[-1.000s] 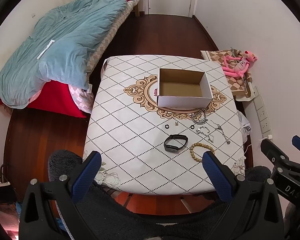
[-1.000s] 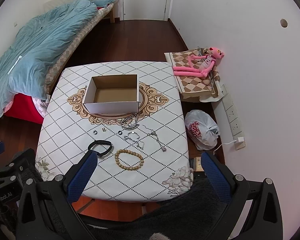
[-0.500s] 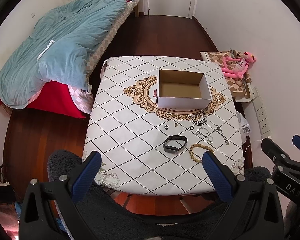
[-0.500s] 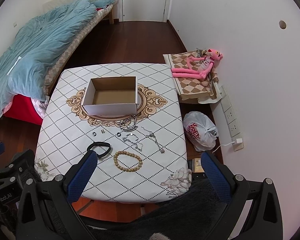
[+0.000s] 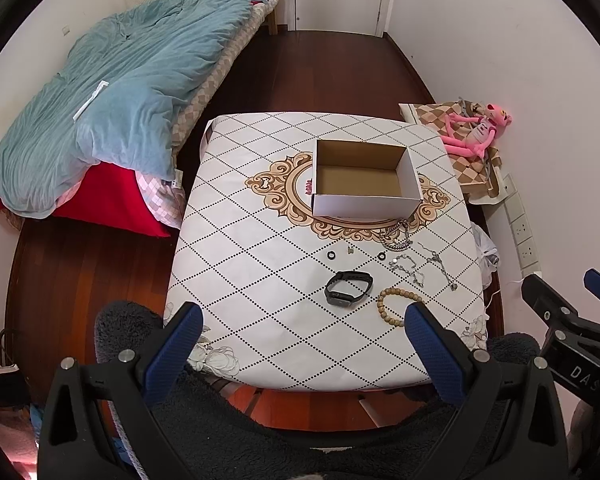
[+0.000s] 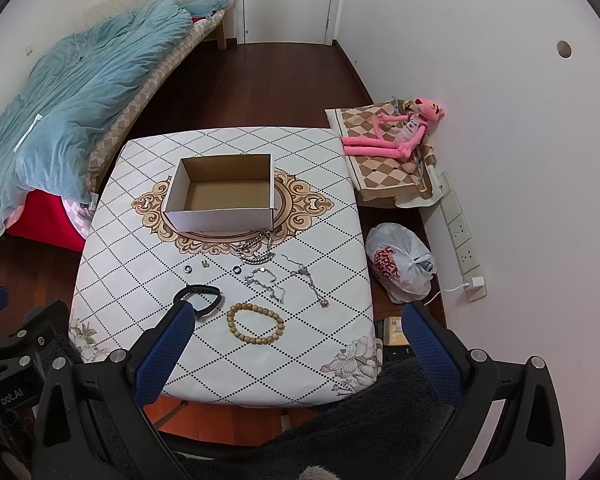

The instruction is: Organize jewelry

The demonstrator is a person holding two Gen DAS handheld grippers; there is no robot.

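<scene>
An open, empty cardboard box (image 5: 362, 178) (image 6: 222, 192) stands on the patterned table (image 5: 260, 272) (image 6: 140, 240). In front of it lie a heavy silver chain (image 5: 398, 238) (image 6: 258, 250), two thin silver chains (image 5: 408, 268) (image 6: 266, 282), two small dark rings (image 5: 331, 255) (image 6: 188, 268), a black wristband (image 5: 348, 287) (image 6: 200, 299) and a wooden bead bracelet (image 5: 396, 306) (image 6: 255, 323). My left gripper (image 5: 300, 324) and right gripper (image 6: 296, 326) are both open and empty, high above the table's near edge.
A bed with a blue duvet (image 5: 112, 100) stands left of the table. A pink plush toy (image 6: 396, 132) lies on a checked cushion at the right wall. A white plastic bag (image 6: 400, 264) and wall sockets (image 6: 460, 236) are on the right.
Both grippers have shifted slightly; the table sits a little lower and nearer in both views. Nothing on the table has moved.
</scene>
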